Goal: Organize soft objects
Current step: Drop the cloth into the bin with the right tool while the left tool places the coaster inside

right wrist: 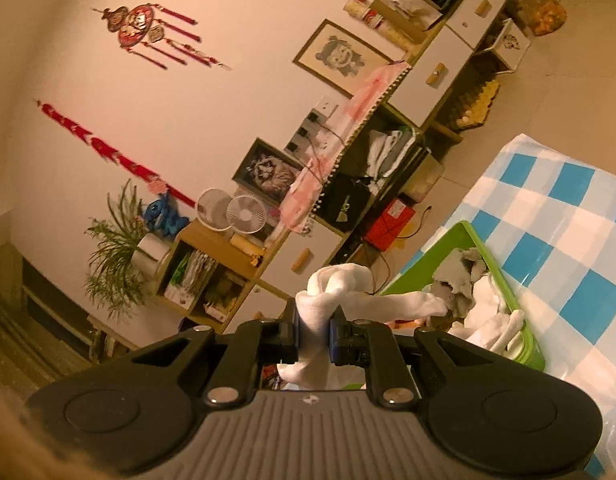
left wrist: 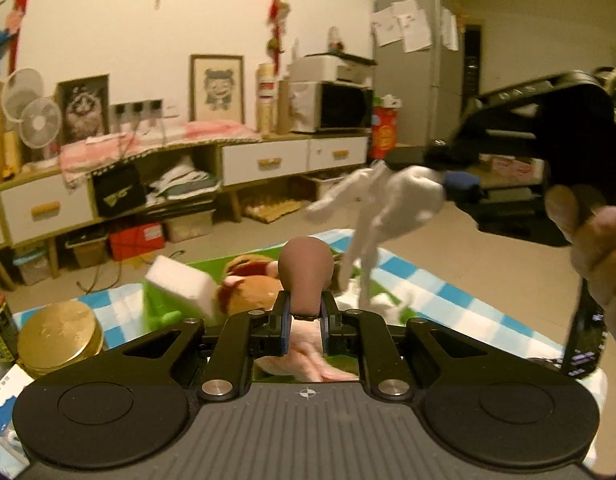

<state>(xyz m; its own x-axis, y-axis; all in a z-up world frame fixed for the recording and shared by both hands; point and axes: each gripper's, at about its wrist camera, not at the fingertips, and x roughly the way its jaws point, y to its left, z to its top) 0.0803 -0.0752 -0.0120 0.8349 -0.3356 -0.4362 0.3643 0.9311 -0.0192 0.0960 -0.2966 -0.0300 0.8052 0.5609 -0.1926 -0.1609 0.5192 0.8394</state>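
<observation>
Both tongs are clamped on soft things and held above the table. Left tongs pinch the narrow neck of a brown toy, whose rounded end sticks up past the fingertips; a pink plush part shows below them. Right tongs squeeze a white glove, bunched into a knot above the pads with one limp finger trailing toward the green bin. From the left wrist view the same glove dangles in the air from the right tongs' blue tips, a hand behind them at the right edge. Under the left tongs the bin holds a brown plush and a white sponge block leaning at its left side. From the right wrist view the bin also holds more white gloves and a grey crumpled piece. It sits on a blue-and-white checked tablecloth, close to the table's far edge. A gold tin rests on the cloth left of the bin. Beyond the table, a low sideboard with white drawers runs along the wall.
</observation>
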